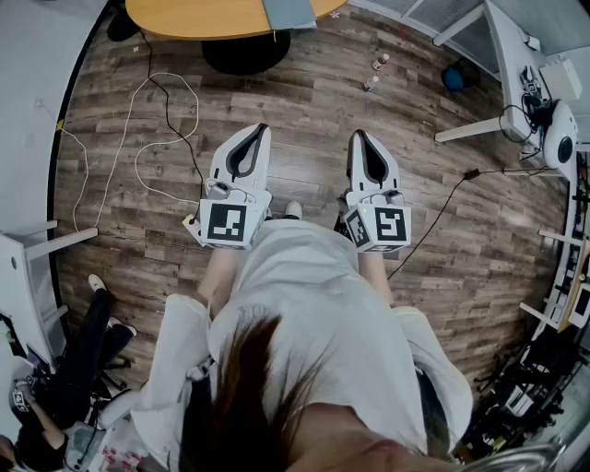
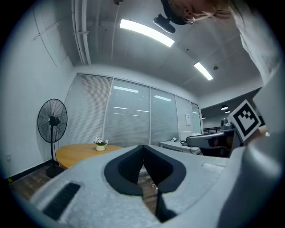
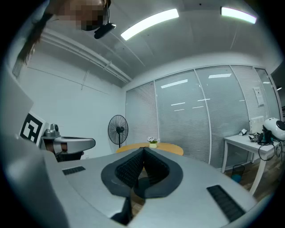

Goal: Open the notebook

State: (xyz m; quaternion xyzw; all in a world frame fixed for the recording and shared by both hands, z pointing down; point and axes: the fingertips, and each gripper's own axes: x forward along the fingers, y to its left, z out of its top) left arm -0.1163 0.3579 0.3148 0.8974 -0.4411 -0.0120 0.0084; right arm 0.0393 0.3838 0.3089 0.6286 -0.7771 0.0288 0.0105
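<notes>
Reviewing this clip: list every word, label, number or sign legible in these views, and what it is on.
No readable text anywhere.
Left marker cube and right marker cube: black-and-white square patterns, no letters.
Paper notice on the glass wall: too small to read.

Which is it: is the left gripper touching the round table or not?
Apart. The head view shows a wide stretch of wooden floor between the left gripper and the table.
</notes>
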